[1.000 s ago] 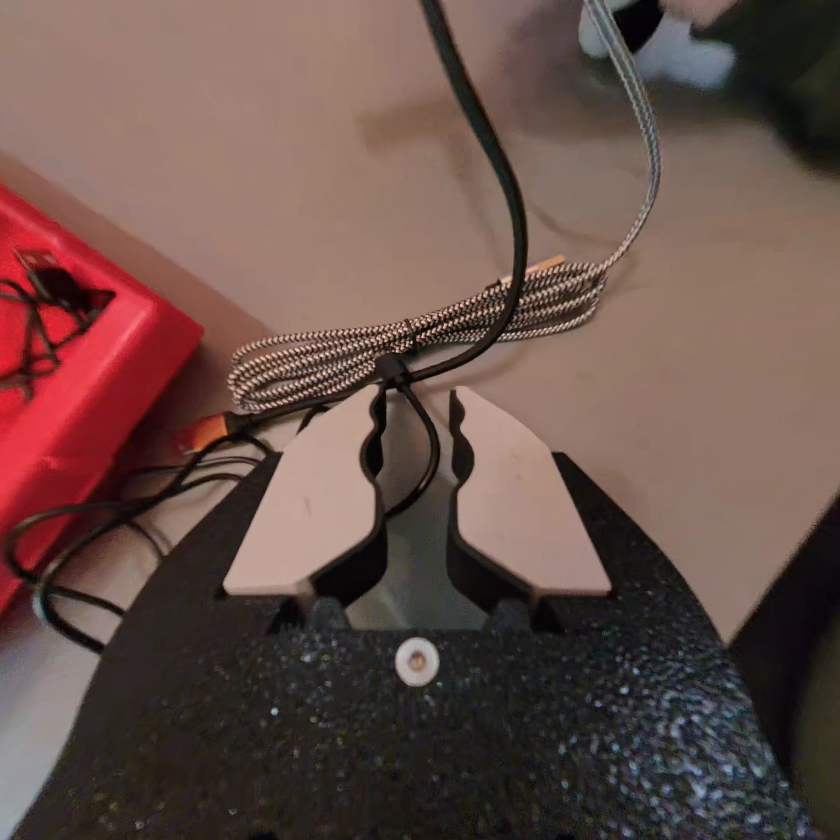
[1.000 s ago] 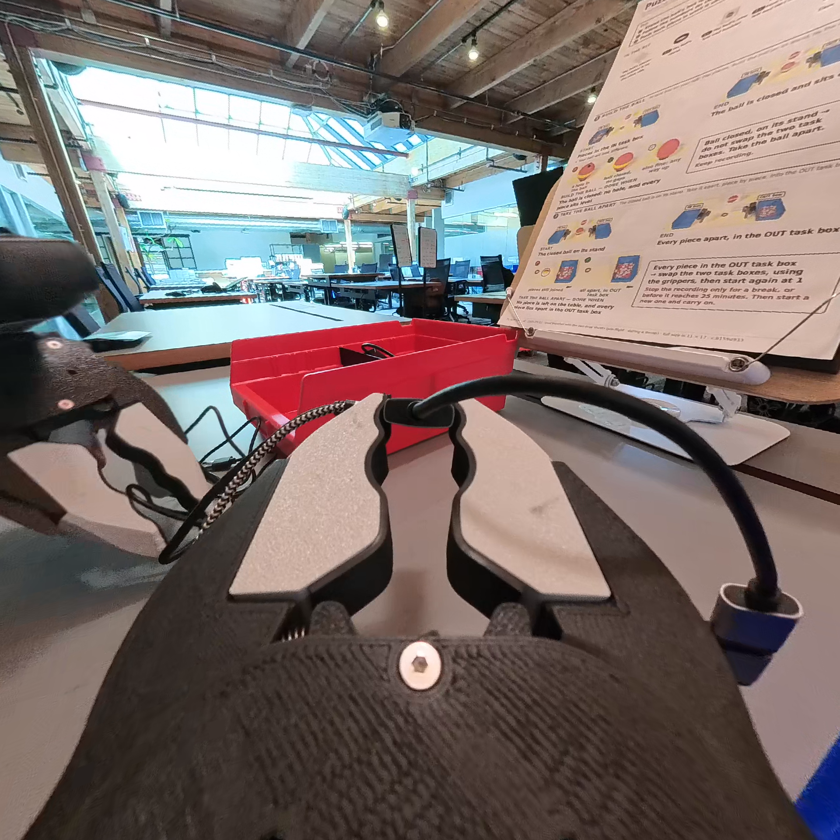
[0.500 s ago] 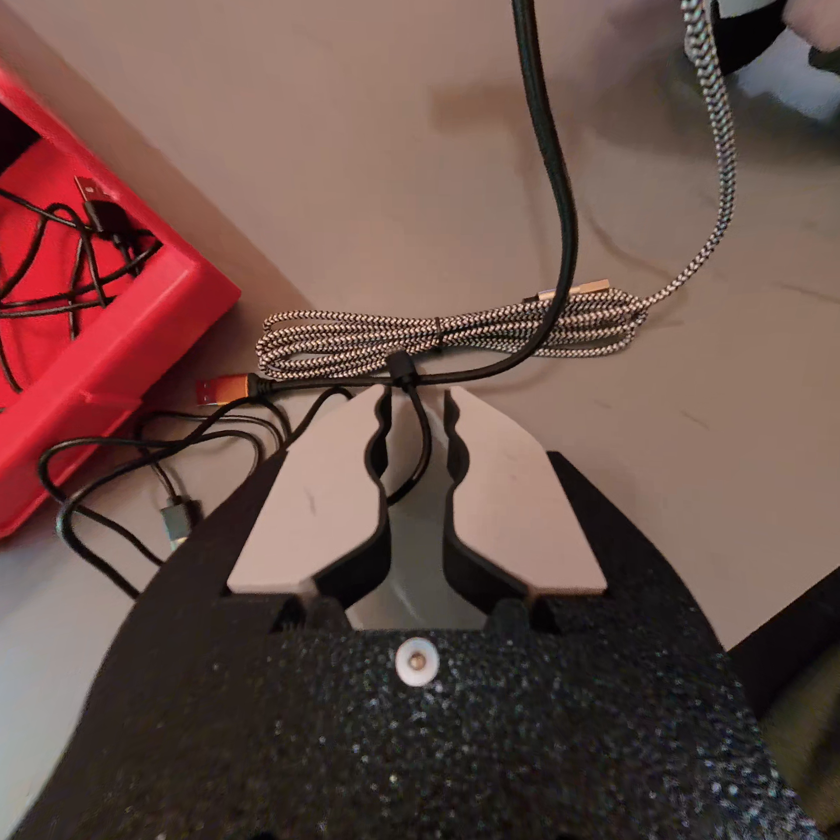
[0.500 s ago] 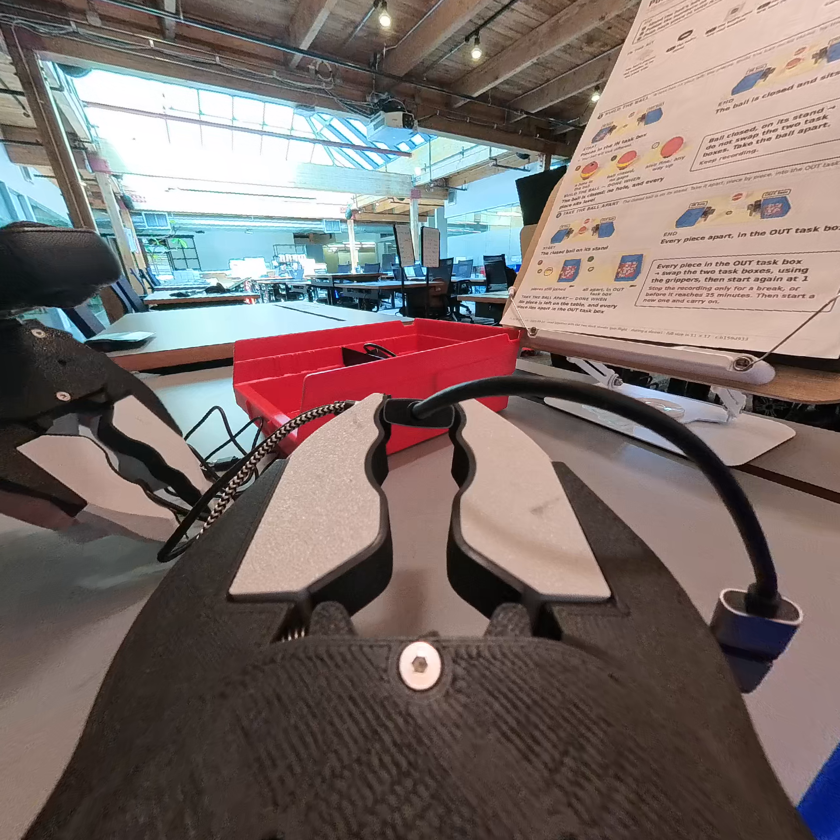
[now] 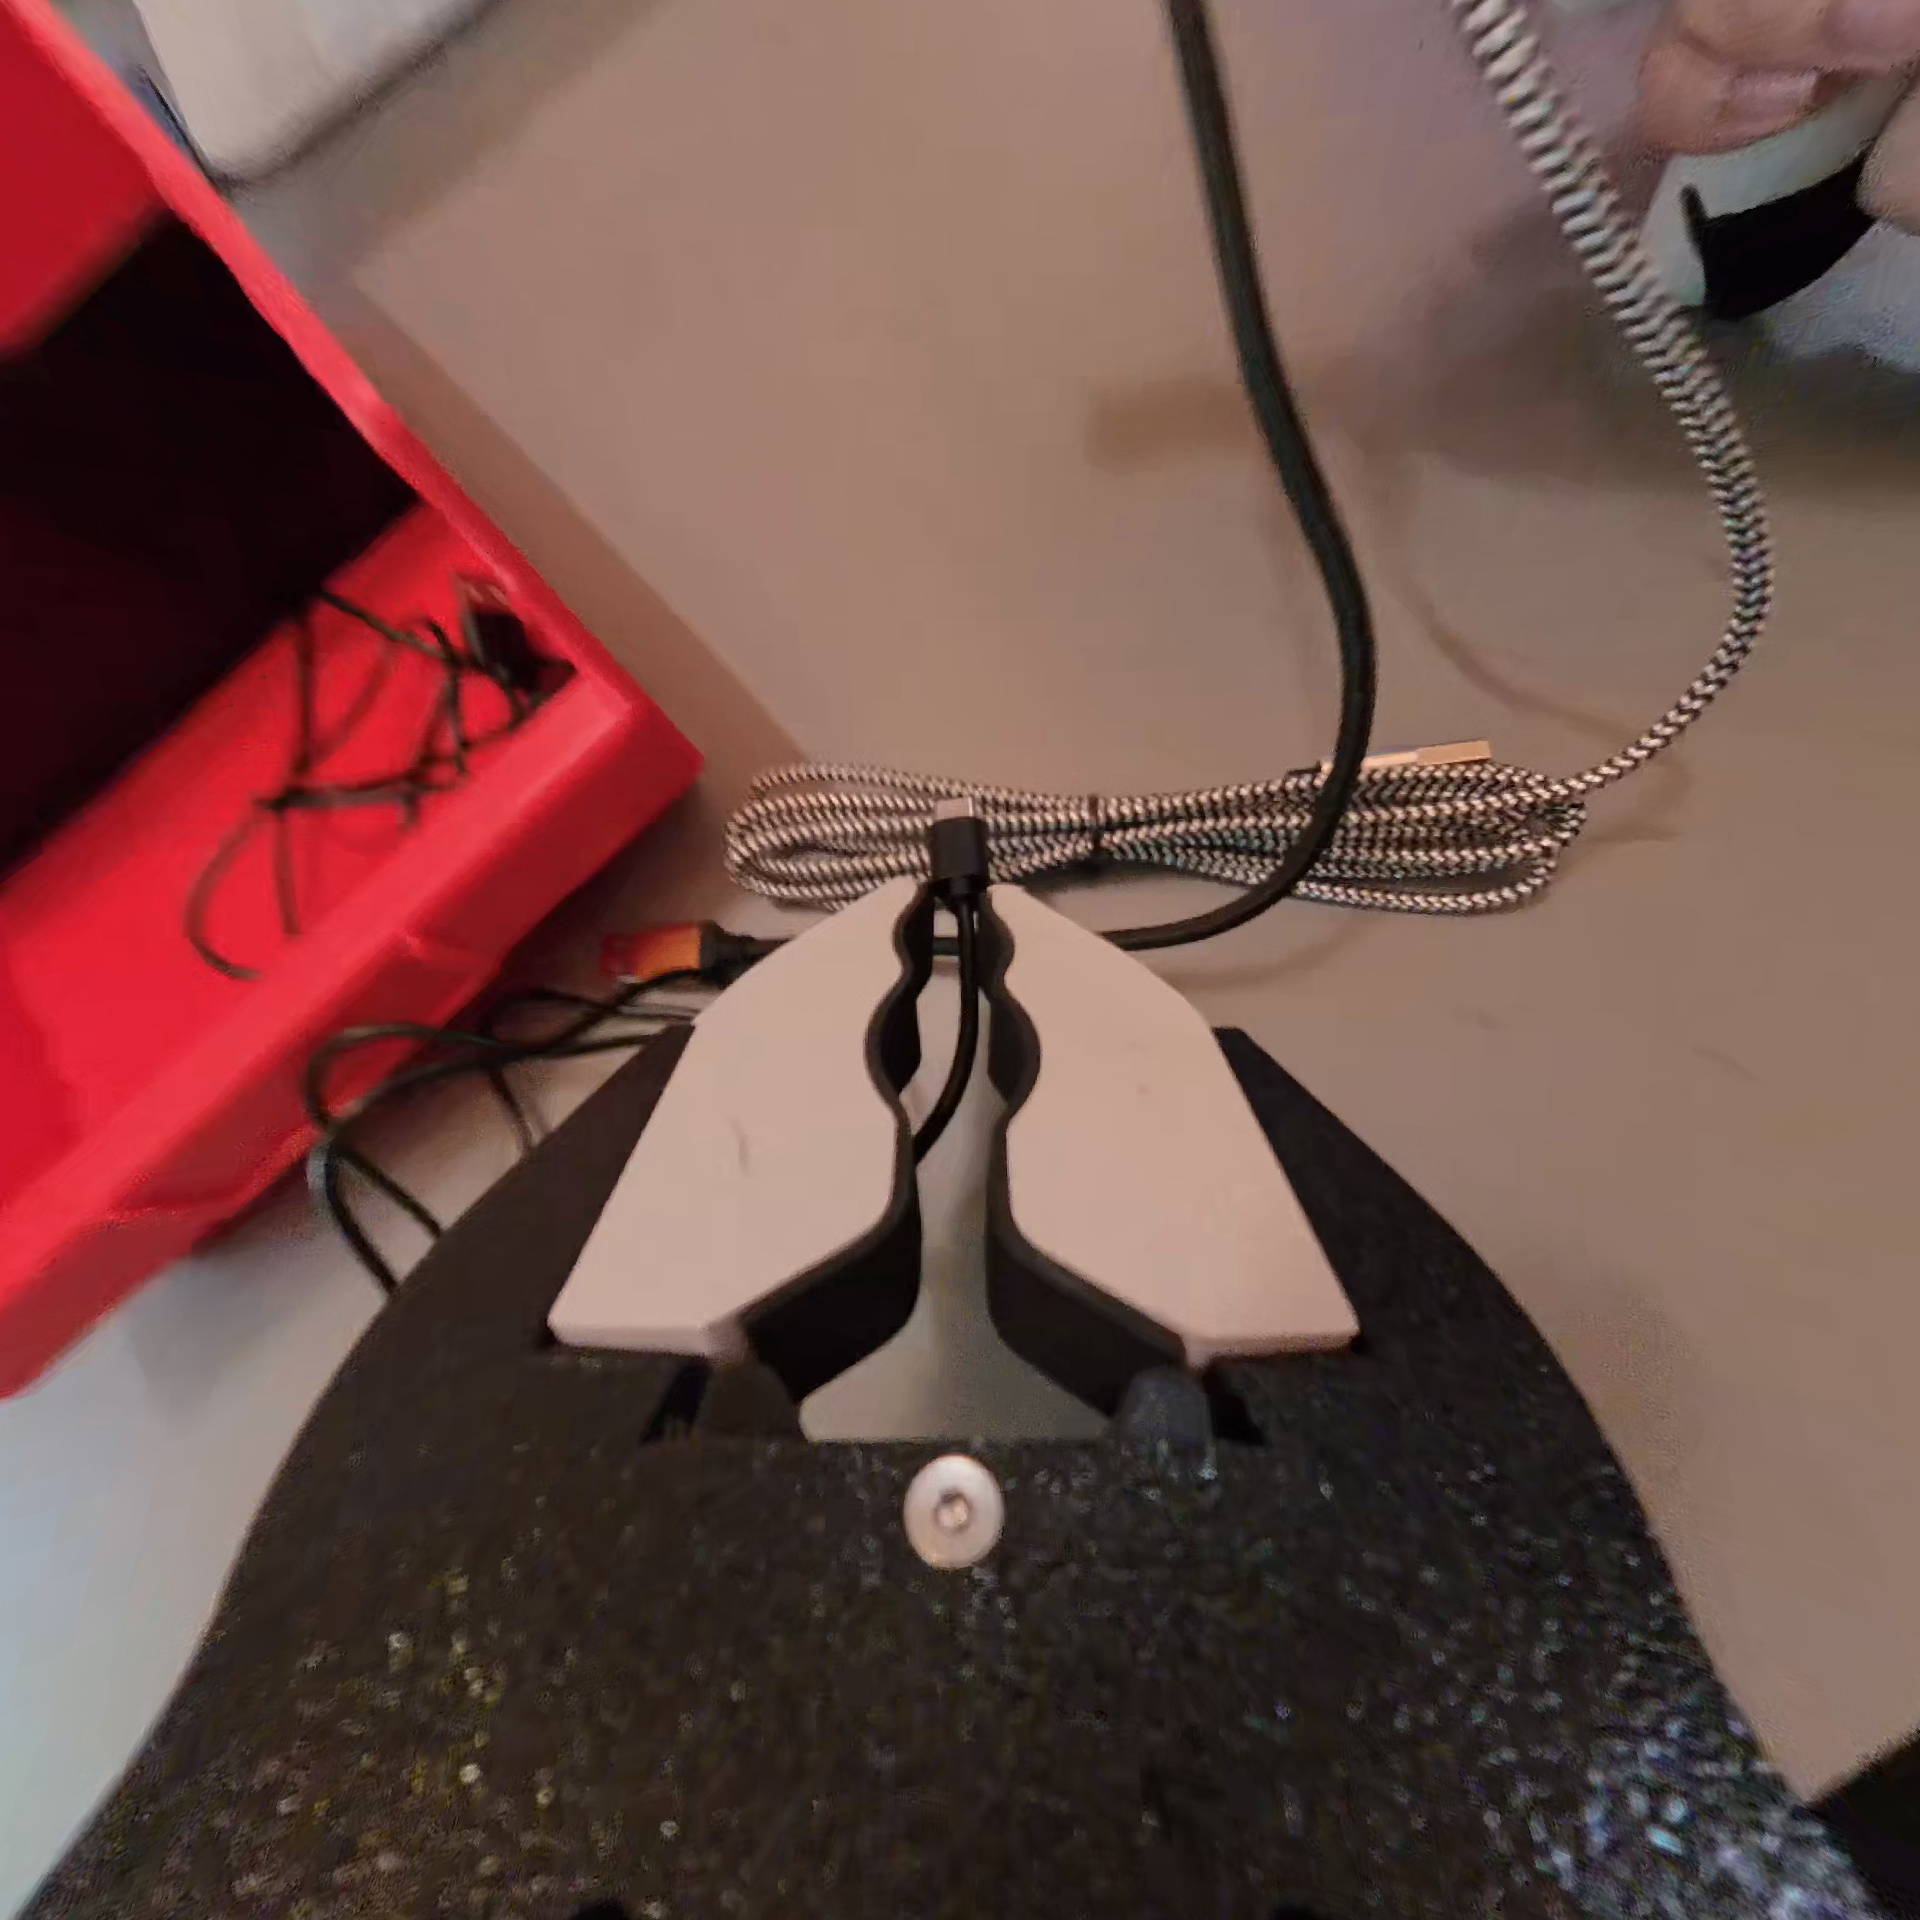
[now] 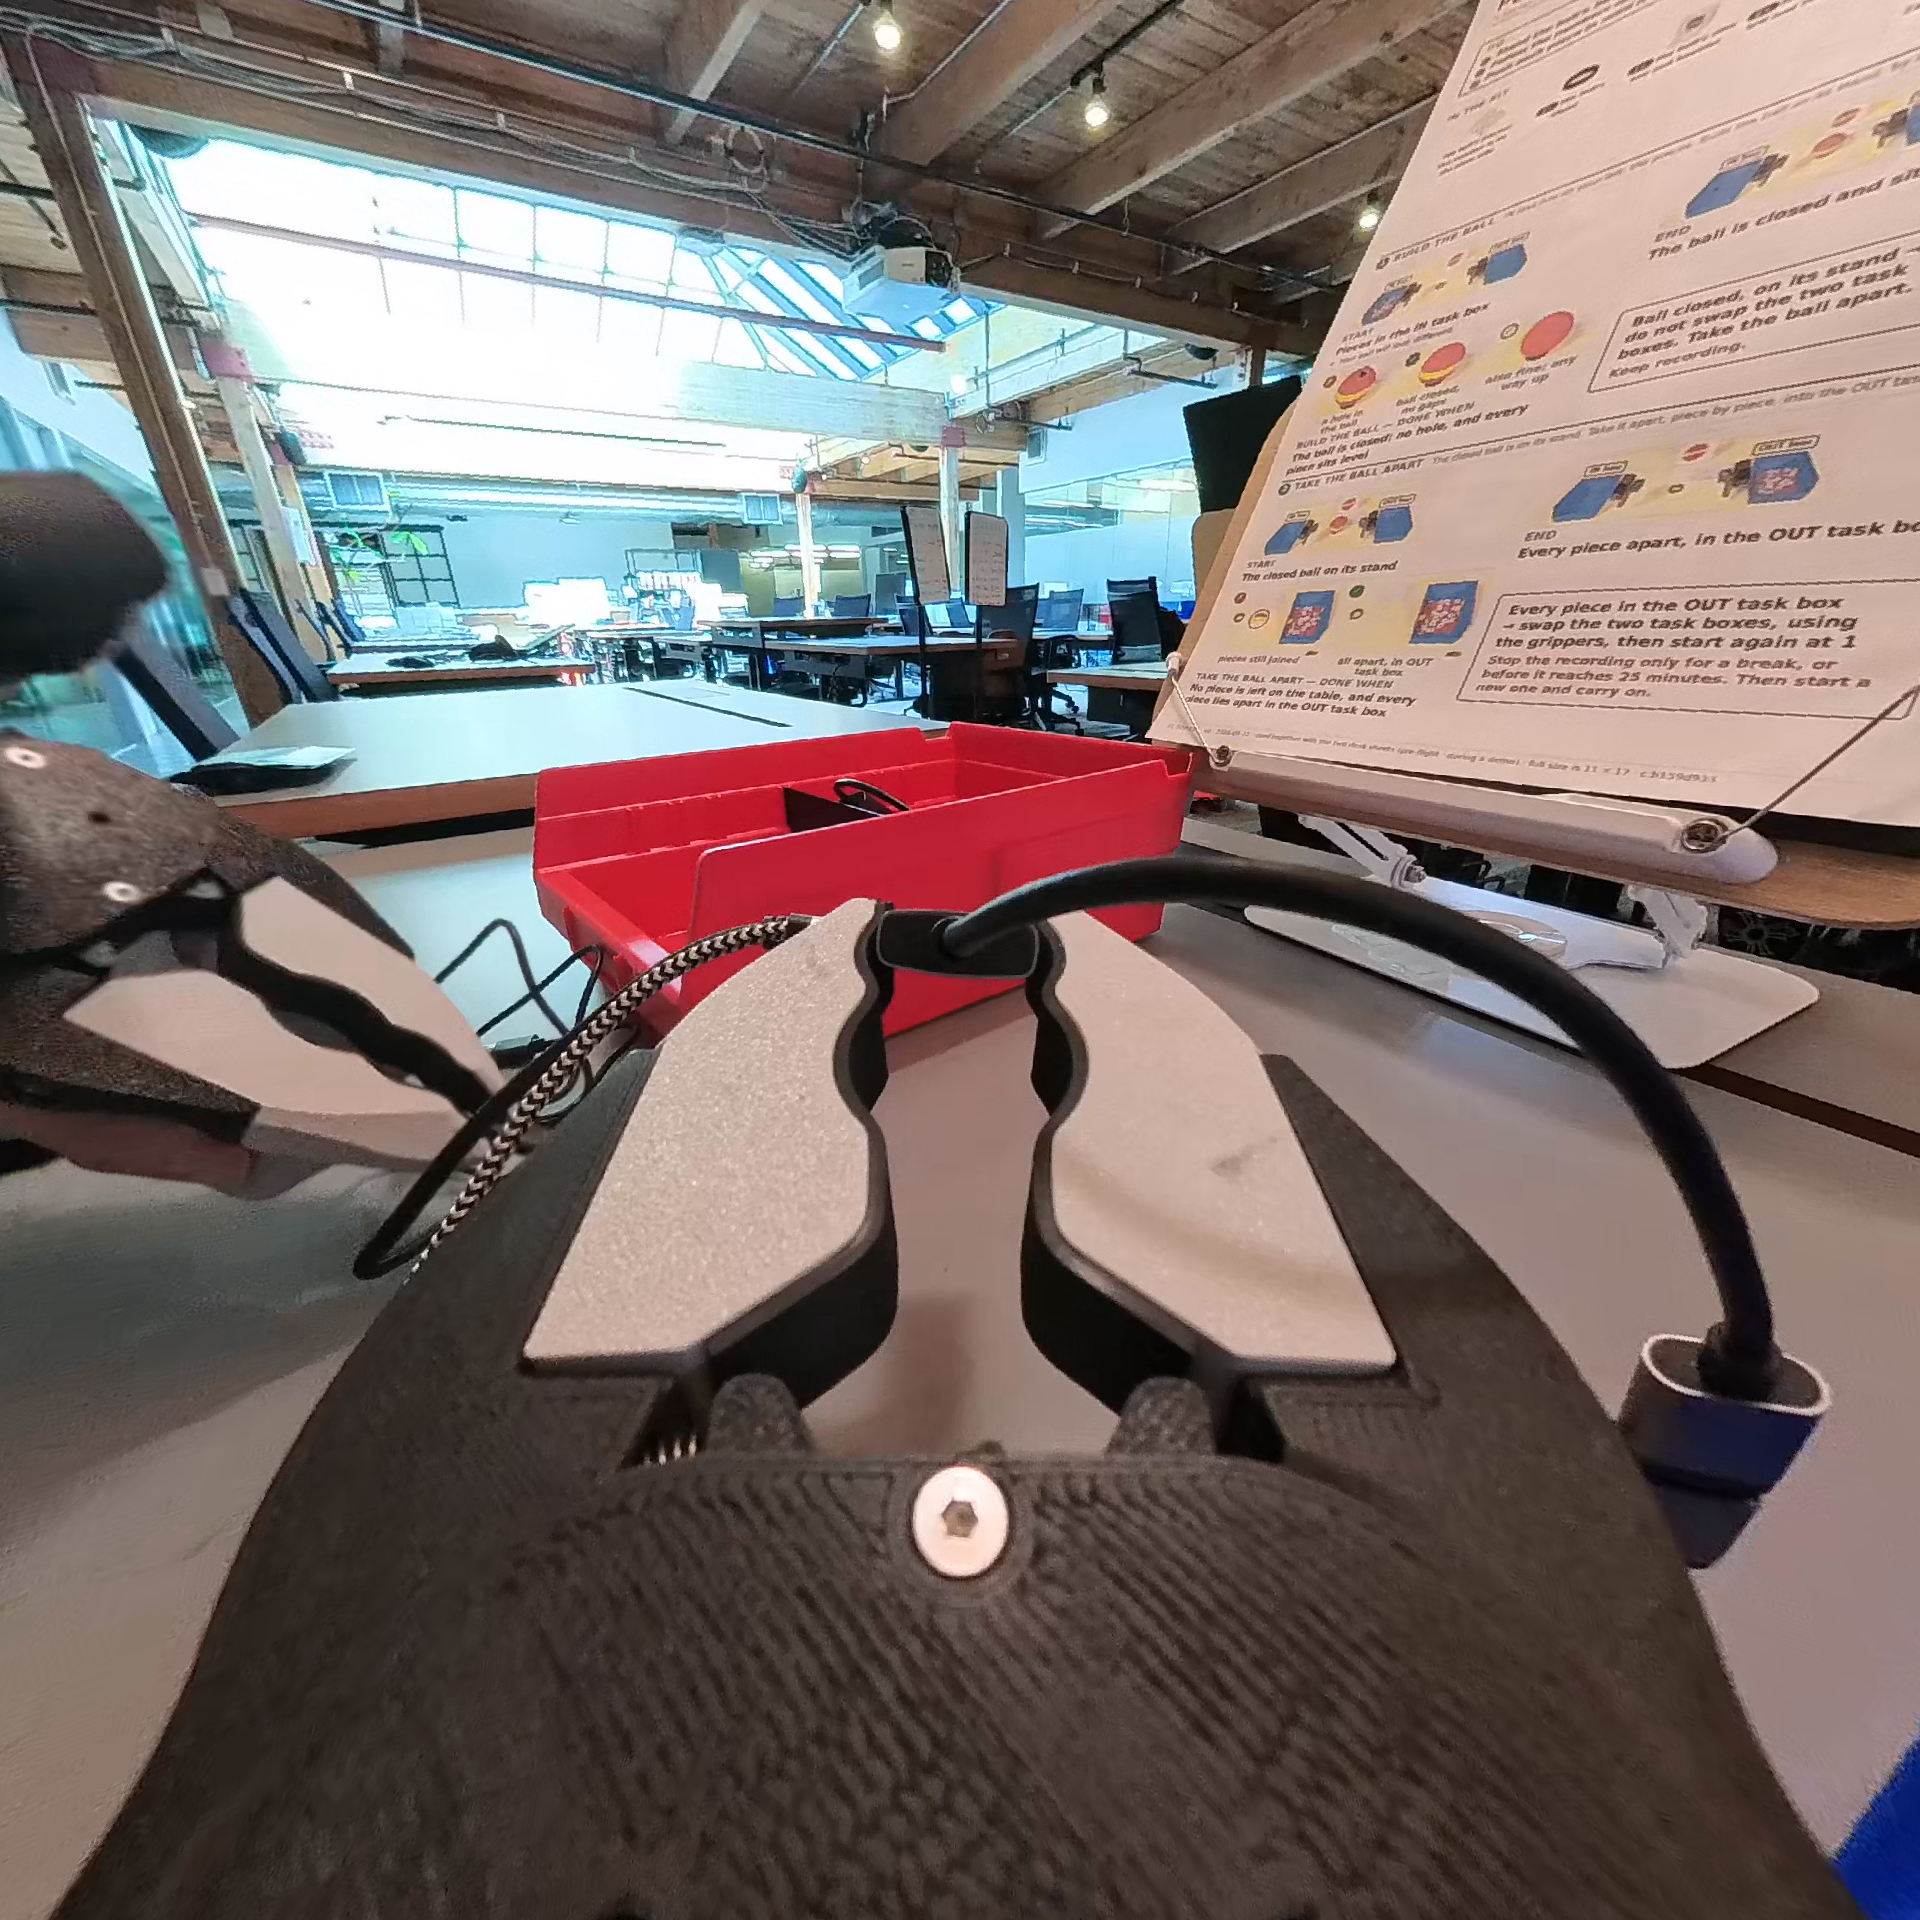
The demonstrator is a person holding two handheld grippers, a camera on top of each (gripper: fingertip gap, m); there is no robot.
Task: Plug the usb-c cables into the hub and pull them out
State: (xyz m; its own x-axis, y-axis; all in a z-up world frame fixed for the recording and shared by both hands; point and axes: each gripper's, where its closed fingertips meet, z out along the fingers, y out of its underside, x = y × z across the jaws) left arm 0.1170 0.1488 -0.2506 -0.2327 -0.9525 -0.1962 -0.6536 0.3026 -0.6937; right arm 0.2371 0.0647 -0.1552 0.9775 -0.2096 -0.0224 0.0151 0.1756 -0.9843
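Observation:
In the left wrist view my left gripper (image 5: 958, 909) is shut on a thin black usb-c cable; its plug (image 5: 956, 844) sticks out past the fingertips. Just beyond lies a coiled black-and-white braided cable (image 5: 1195, 842). In the right wrist view my right gripper (image 6: 956, 940) is shut on the small black hub (image 6: 920, 940), held above the table. The hub's thick black lead (image 6: 1455, 935) arcs right to a blue-grey plug (image 6: 1714, 1444). The braided cable (image 6: 644, 1008) runs in behind the left finger; its joint with the hub is hidden. The left gripper (image 6: 457, 1112) shows at the left.
A red bin (image 5: 312, 935) holding thin black cables sits at the left, and shows straight ahead in the right wrist view (image 6: 935, 831). An orange plug (image 5: 665, 951) and loose black wires lie beside it. An instruction sheet on a stand (image 6: 1558, 468) rises at right. A hand (image 5: 1766, 73) is at the top right.
My left gripper has closed on the thin black cable and shifted right and forward, so the plug now points ahead between the tips. The right gripper has stayed still, holding the hub.

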